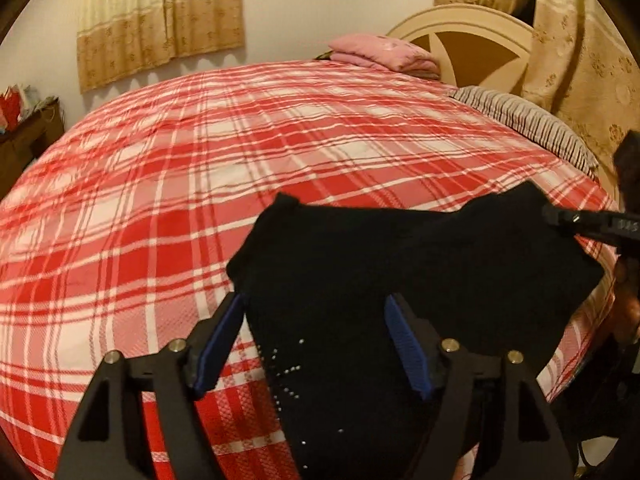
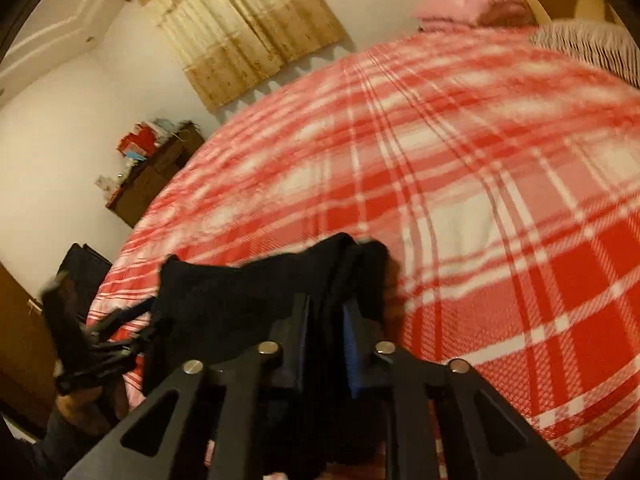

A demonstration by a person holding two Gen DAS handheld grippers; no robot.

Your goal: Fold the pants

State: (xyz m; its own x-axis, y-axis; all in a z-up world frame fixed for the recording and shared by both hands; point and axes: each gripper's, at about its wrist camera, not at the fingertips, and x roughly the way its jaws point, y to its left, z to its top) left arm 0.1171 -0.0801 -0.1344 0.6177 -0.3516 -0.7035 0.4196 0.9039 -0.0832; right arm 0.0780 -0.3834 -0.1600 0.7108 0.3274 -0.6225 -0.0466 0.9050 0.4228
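Observation:
Black pants (image 1: pixel 360 280) with small white dots lie bunched on the near part of a red and white plaid bed (image 1: pixel 200 160). My left gripper (image 1: pixel 316 340) is open, its blue pads (image 1: pixel 222 340) wide apart over the near edge of the pants. My right gripper (image 2: pixel 326 340) is shut on the black pants (image 2: pixel 240 296) and holds a fold of them up above the bed (image 2: pixel 480 200). The right gripper also shows at the right edge of the left wrist view (image 1: pixel 592 222). The left gripper shows at the left of the right wrist view (image 2: pixel 96 348).
A folded pink cloth (image 1: pixel 384 54) and a striped pillow (image 1: pixel 528 120) lie at the head of the bed by the cream headboard (image 1: pixel 472 36). A brown cabinet (image 2: pixel 160 172) with clutter stands by the far wall. Curtains (image 1: pixel 160 28) hang on the wall.

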